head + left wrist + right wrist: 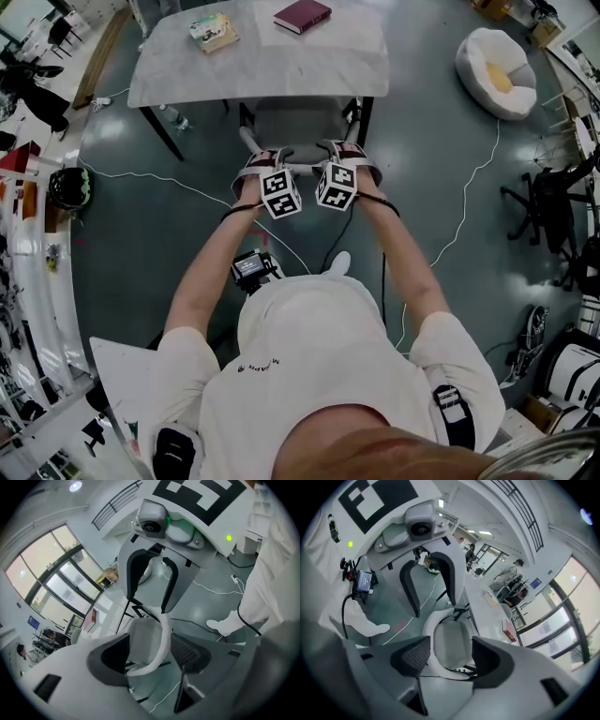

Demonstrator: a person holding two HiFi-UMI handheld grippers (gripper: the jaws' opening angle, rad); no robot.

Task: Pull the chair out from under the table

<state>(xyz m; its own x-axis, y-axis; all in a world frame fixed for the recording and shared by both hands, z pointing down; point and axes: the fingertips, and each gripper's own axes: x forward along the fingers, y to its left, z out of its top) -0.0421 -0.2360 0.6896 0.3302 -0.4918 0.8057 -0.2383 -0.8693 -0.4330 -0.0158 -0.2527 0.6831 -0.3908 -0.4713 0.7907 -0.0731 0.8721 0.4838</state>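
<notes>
A chair (298, 120) with a grey seat and a white curved backrest stands tucked under the pale table (169, 67). My left gripper (260, 167) and right gripper (349, 161) hover side by side just over the top of the backrest, both pointing steeply down. In the left gripper view the gripper (152, 657) is open and the white backrest rim (162, 637) shows through the gap, clear of both pads. In the right gripper view the gripper (450, 658) is open too, with the seat (452, 645) framed between its jaws. Nothing is held.
A red book (302, 15) and a stack of books (214, 32) lie on the table. A white bean bag (495, 70) sits at the far right and black office chairs (548, 202) stand at the right. White cables (469, 202) run across the floor. My shoe (339, 263) is behind the chair.
</notes>
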